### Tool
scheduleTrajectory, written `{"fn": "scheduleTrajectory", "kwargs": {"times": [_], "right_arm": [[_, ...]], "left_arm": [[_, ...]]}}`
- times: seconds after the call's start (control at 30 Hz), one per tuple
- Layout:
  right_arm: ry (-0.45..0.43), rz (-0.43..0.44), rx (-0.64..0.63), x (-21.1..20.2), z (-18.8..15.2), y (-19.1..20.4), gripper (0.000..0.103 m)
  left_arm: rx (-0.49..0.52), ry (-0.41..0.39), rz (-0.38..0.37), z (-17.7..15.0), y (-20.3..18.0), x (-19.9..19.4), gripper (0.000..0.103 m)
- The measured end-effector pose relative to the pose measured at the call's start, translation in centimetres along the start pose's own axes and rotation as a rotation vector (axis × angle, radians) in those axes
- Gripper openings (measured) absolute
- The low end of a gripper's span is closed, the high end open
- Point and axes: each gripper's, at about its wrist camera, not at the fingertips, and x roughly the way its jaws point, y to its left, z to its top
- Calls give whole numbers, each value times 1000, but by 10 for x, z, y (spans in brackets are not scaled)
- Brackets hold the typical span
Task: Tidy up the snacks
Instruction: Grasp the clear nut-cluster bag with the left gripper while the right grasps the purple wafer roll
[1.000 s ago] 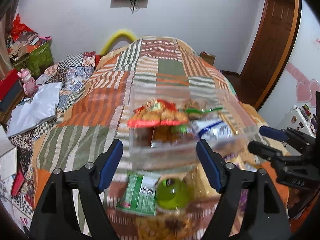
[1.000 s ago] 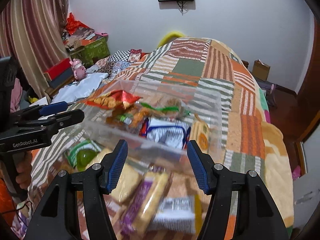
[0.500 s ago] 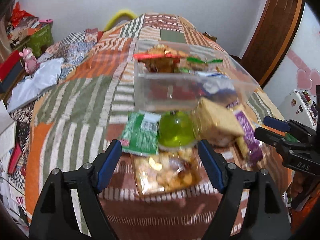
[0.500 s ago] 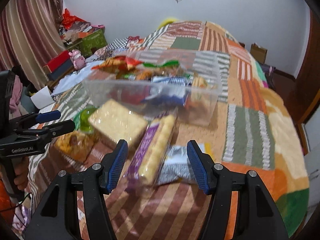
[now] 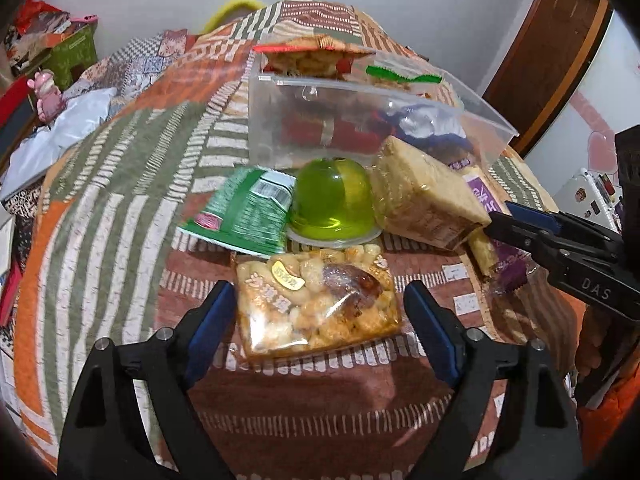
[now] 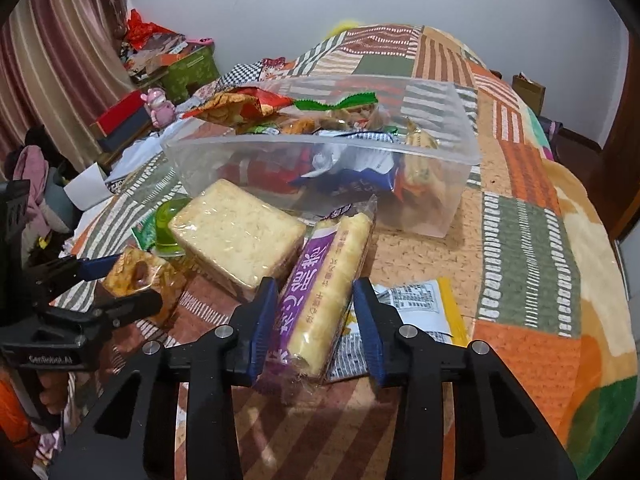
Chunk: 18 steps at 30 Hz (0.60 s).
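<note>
Left wrist view: the left tool (image 5: 318,306) is at lower centre, its jaws opening and straddling the clear-wrapped packet of golden puffed-rice cake (image 5: 316,306). The pads stand clear of both packet edges, so nothing is gripped. The packet lies flat on the striped patchwork bed cover (image 5: 120,208), its long axis across the frame. Just above it sit the green jelly cup (image 5: 334,204), the green foil sachet (image 5: 244,212) and the pale square cracker pack (image 5: 420,196). The clear plastic storage box (image 5: 360,120), already part filled, stands above these at upper centre. Bare cover lies open at left.

Right wrist view: the right tool (image 6: 316,320) is at lower centre, its jaws closing around the purple-labelled long roll packet (image 6: 320,292). Contact cannot be confirmed. The roll's long axis runs up the frame toward the box, its far end near the box wall. The cracker pack touches it on the left, and a white-and-yellow flat sachet (image 6: 424,304) lies partly beneath it on the right.
</note>
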Motion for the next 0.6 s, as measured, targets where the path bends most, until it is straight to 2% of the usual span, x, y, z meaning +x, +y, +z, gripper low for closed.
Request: {"fn": "scheduleTrajectory", "kwargs": {"times": [0.13, 0.3, 0.43, 0.6], "right_arm": [[11, 3, -4, 5, 0, 4, 39], [24, -10, -40, 9, 2, 9, 41], [33, -31, -80, 13, 2, 14, 44], [22, -22, -64, 13, 2, 12, 39]], "left_arm": [[-5, 10, 2, -2, 0, 8, 86], [1, -6, 8, -3, 0, 5, 77], [-7, -9, -8, -6, 2, 0, 75], [13, -44, -3, -10, -3, -16, 74]]}}
